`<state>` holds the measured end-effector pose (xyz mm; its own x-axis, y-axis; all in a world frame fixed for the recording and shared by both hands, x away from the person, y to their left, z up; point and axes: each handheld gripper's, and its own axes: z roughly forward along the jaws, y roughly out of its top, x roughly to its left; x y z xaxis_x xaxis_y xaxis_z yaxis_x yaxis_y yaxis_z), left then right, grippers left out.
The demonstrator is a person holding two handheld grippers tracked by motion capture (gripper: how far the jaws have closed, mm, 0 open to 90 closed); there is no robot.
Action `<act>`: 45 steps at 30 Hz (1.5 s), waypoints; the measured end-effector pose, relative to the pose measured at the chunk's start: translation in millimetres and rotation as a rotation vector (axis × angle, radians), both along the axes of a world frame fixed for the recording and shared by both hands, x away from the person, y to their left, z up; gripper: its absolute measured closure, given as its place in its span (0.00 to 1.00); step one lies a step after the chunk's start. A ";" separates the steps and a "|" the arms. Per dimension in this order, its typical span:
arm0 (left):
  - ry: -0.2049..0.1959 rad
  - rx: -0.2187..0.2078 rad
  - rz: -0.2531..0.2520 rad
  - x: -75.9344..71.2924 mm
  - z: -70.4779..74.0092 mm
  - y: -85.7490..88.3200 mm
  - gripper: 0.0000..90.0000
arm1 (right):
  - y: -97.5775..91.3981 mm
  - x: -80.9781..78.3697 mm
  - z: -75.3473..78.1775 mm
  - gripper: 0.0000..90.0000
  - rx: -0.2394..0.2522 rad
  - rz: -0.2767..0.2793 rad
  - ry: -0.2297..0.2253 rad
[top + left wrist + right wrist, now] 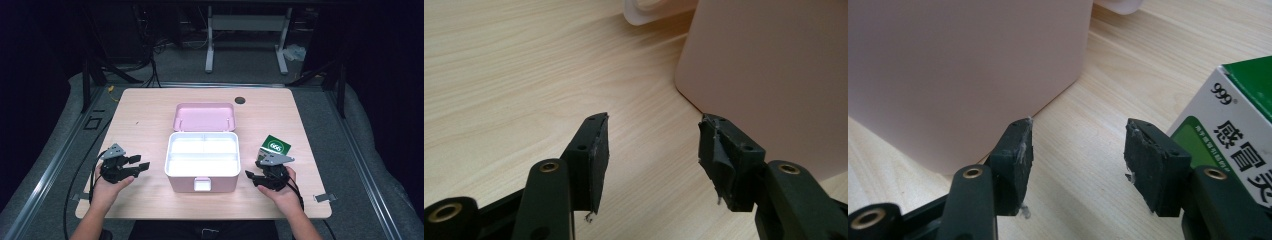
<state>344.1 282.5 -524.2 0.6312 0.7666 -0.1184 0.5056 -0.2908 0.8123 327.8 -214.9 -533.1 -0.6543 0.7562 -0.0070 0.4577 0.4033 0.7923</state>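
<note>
Pale wood worktop [145,115] carries an open pink box [202,167] between both released hand-held grippers, left [142,166] and right [248,174], beside a green-white carton [274,148] marked "999".

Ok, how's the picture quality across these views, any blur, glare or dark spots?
High view: the table is evenly lit, surroundings fall into near black, the white inside of the pink box looks washed out. Left gripper view: jaws sharp, the box wall soft. Right gripper view: the green and white carton prints legibly, the box beside it smooth and featureless.
</note>
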 end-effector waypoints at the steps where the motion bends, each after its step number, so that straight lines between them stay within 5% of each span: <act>1: -0.014 0.027 -0.011 -2.0 -0.9 -2.1 0.50 | 0.5 -0.2 -0.9 0.49 -0.002 0.013 0.000; 9: 0.033 0.065 -0.038 -4.5 -7.2 -7.4 0.50 | 4.2 3.9 -3.7 0.50 -0.020 0.023 0.010; 24: 0.035 0.059 -0.016 -4.7 -8.2 -8.6 0.53 | 2.7 4.1 -4.6 0.50 -0.024 0.019 0.024; 33: 0.066 -0.015 -0.010 -3.9 -2.5 -7.1 0.56 | 4.2 2.8 -3.2 0.49 -0.026 0.015 0.028; 36: 0.088 -0.002 -0.027 -3.6 0.3 -12.8 0.58 | 6.6 1.5 -1.4 0.49 -0.020 0.013 0.029; 45: 0.047 -0.027 -0.040 -0.2 22.0 -23.2 0.58 | 6.8 0.6 0.2 0.49 -0.051 0.002 0.018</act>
